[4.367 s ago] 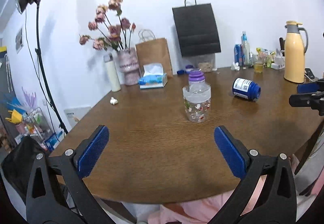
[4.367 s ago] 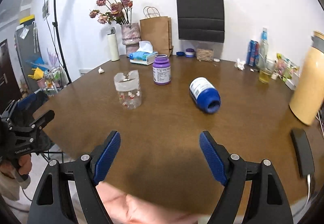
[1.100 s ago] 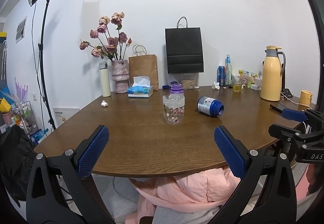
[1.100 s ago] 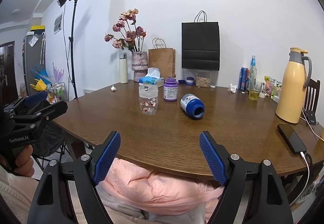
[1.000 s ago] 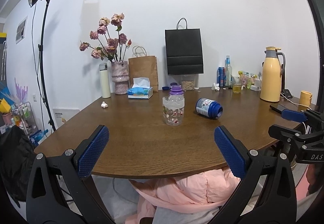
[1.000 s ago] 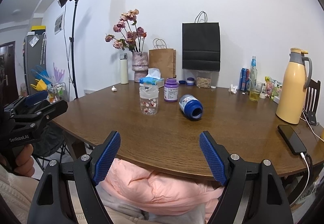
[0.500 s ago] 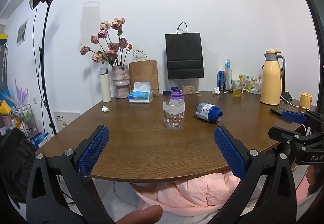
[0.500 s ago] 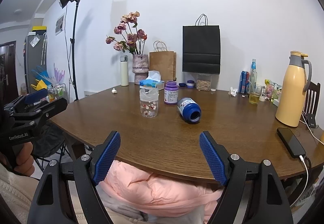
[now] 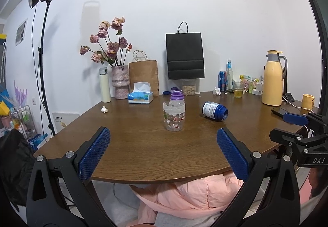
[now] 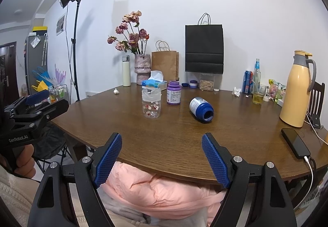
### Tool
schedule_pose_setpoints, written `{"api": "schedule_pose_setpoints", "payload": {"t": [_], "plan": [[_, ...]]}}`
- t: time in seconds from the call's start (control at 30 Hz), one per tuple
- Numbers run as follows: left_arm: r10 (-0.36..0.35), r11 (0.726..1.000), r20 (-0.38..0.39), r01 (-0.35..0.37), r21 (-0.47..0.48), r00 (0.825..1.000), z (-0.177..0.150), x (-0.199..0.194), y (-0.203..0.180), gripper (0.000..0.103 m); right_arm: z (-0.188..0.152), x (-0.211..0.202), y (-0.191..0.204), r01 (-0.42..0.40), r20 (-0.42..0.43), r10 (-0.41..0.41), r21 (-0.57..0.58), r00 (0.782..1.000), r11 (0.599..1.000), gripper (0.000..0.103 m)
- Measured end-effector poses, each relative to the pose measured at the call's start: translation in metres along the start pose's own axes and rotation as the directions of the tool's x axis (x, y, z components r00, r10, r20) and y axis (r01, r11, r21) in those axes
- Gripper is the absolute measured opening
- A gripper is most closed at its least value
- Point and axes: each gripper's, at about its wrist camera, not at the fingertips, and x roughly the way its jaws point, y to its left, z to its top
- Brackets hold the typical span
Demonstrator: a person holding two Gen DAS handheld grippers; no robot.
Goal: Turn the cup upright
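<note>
Both grippers hang at the near edge of the table (image 9: 155,157), their blue pads spread wide with nothing between them. The left gripper (image 9: 163,153) points across the wood at a clear cup (image 9: 174,116) with a floral print, which stands well out on the table with its wide, closed end up; whether that is its base cannot be told for sure. Directly behind it in the left view stands a purple bottle (image 9: 176,94), and to its right a blue bottle (image 9: 214,110) lies on its side, open mouth toward the near edge. The right gripper (image 10: 162,158) sees the same group from further right: the cup (image 10: 151,103) at left, the purple bottle (image 10: 173,95) just behind and right of it, apart, and the blue bottle (image 10: 202,110) lying nearer the middle. Neither gripper touches the cup. Along the far edge stand a vase (image 9: 120,81) of flowers, a tissue box (image 9: 140,96), a brown bag (image 9: 144,75) and a black bag (image 9: 185,55). A yellow jug (image 10: 297,88) stands at the right, a phone (image 10: 295,143) lies near it on a cable, and pink fabric (image 10: 164,192) shows below the table edge.
</note>
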Motion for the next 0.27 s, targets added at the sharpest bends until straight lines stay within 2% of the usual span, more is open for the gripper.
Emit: {"api": "schedule_pose_setpoints", "payload": {"t": [0.27], "plan": [[-0.001, 1.0, -0.002, 0.001, 0.0, 1.0, -0.0006, -0.0006, -0.0008, 0.103, -0.0036, 0.0017, 0.0009, -0.003, -0.005, 0.003, 0.004, 1.0, 1.0, 0.085]]}}
